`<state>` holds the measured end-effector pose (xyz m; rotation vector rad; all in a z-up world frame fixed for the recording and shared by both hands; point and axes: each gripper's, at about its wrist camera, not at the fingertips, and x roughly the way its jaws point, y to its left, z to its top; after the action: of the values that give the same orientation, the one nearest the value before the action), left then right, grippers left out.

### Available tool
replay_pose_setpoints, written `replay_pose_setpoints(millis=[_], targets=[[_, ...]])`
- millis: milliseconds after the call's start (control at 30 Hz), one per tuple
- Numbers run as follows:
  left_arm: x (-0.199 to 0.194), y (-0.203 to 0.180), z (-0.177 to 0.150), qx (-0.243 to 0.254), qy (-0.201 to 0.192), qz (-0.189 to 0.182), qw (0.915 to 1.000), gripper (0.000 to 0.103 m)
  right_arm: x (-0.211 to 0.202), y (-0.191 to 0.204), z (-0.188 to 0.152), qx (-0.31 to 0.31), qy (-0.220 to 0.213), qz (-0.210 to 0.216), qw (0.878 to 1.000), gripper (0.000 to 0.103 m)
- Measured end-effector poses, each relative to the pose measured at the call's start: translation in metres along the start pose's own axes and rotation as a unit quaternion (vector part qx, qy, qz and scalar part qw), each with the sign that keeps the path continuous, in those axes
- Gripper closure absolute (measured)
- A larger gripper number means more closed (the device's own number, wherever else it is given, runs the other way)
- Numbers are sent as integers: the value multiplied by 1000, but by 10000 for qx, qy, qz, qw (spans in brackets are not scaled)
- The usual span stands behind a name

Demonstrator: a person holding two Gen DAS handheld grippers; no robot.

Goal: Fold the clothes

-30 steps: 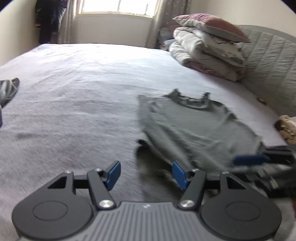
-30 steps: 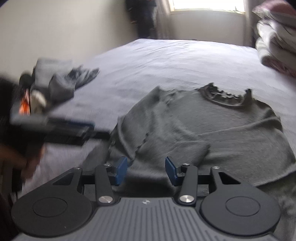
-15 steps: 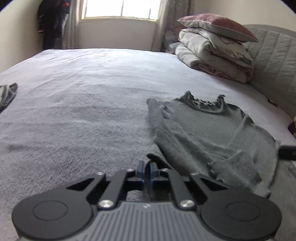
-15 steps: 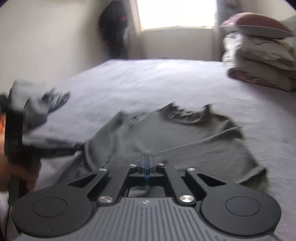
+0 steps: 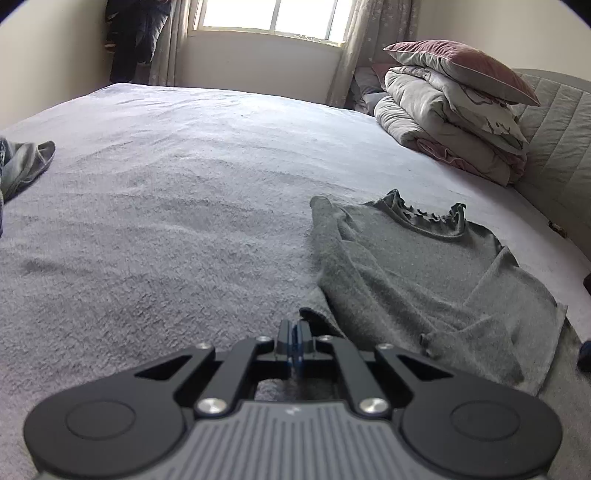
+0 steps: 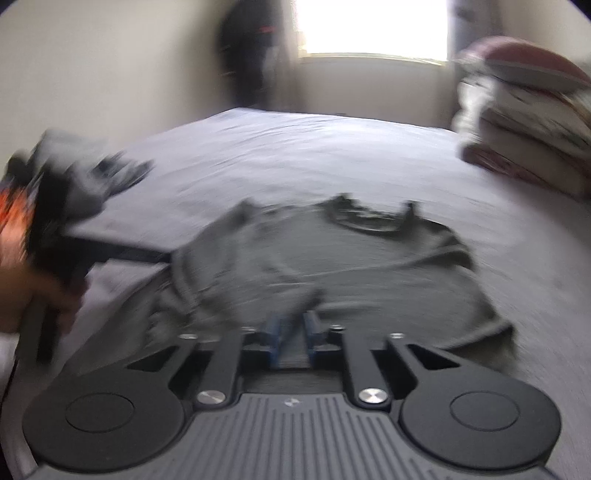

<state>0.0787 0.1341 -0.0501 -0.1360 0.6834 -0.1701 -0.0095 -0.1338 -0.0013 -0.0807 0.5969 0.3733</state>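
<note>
A grey long-sleeved sweater [image 5: 424, 280] with a ruffled collar lies flat on the bed, both sleeves folded across its front. My left gripper [image 5: 294, 334] is at the sweater's near left corner and is shut on the hem, with a dark flap of cloth just past its tips. The right wrist view is blurred. There my right gripper [image 6: 291, 332] sits at the near edge of the sweater [image 6: 351, 258], with a narrow gap between its blue pads. A hand [image 6: 22, 288] holds the left gripper [image 6: 122, 254] at the left of that view.
The bed [image 5: 166, 221] has a pale grey cover. Stacked pillows and a folded quilt [image 5: 454, 110] lie against a quilted headboard [image 5: 554, 129] at the back right. A heap of other clothes [image 5: 22, 166] sits at the bed's left edge. A window [image 5: 269, 18] is behind.
Both grippers were open a second ago and then shut at the sweater's near edge. The left one stays shut. The right one's pads have since parted a little, and it is moving.
</note>
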Motion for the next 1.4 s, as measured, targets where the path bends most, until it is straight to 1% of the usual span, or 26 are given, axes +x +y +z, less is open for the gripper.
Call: replay_pose_setpoints(millis=[33, 67, 200, 267, 500, 567, 600, 633, 667, 767, 933, 1033, 1133, 1267, 1333, 1400], targets=[[0, 0, 0, 11, 1, -8, 10000, 100, 3, 9, 0, -177, 18, 85, 9998, 68], [0, 0, -1, 12, 8, -29, 10000, 100, 6, 16, 1, -318, 32, 152, 9994, 67], [0, 5, -2, -64, 40, -134, 9999, 97, 23, 42, 1, -898, 195, 358, 9951, 67], [-1, 7, -3, -127, 58, -191, 9997, 97, 31, 51, -1, -1057, 279, 395, 9932, 67], [-1, 12, -4, -221, 83, -303, 9993, 97, 60, 68, -3, -1173, 474, 651, 9898, 67], [-1, 12, -4, -192, 79, -308, 9993, 97, 64, 70, -5, -1188, 435, 627, 9900, 67], [-1, 12, -4, -175, 77, -310, 9993, 97, 64, 70, -5, -1183, 400, 618, 9902, 71], [-1, 12, -4, -158, 74, -311, 9994, 97, 64, 68, -4, -1128, 378, 560, 9913, 86], [-1, 11, -4, -135, 70, -305, 9994, 97, 63, 67, -4, -1071, 357, 501, 9923, 92], [0, 10, -5, -69, 56, -284, 9996, 97, 55, 54, 1, -726, 310, 364, 9962, 92], [0, 12, -6, -79, 41, -297, 9995, 97, 23, 23, 8, -7, -6, 169, 9999, 93], [-1, 12, -6, -101, 36, -274, 9996, 97, 7, 2, 2, 436, -58, -136, 9989, 93], [-1, 11, -6, -113, 29, -234, 9997, 97, -9, -20, -4, 877, -109, -441, 9951, 93], [0, 9, -7, -106, 21, -192, 9998, 97, -14, -42, -23, 1367, 281, -604, 9884, 92], [0, 9, -6, -125, 28, -178, 9998, 97, -13, -45, -32, 1356, 514, -708, 9869, 92], [0, 8, -6, -116, 34, -161, 9998, 97, -11, -45, -37, 1289, 770, -633, 9866, 89]])
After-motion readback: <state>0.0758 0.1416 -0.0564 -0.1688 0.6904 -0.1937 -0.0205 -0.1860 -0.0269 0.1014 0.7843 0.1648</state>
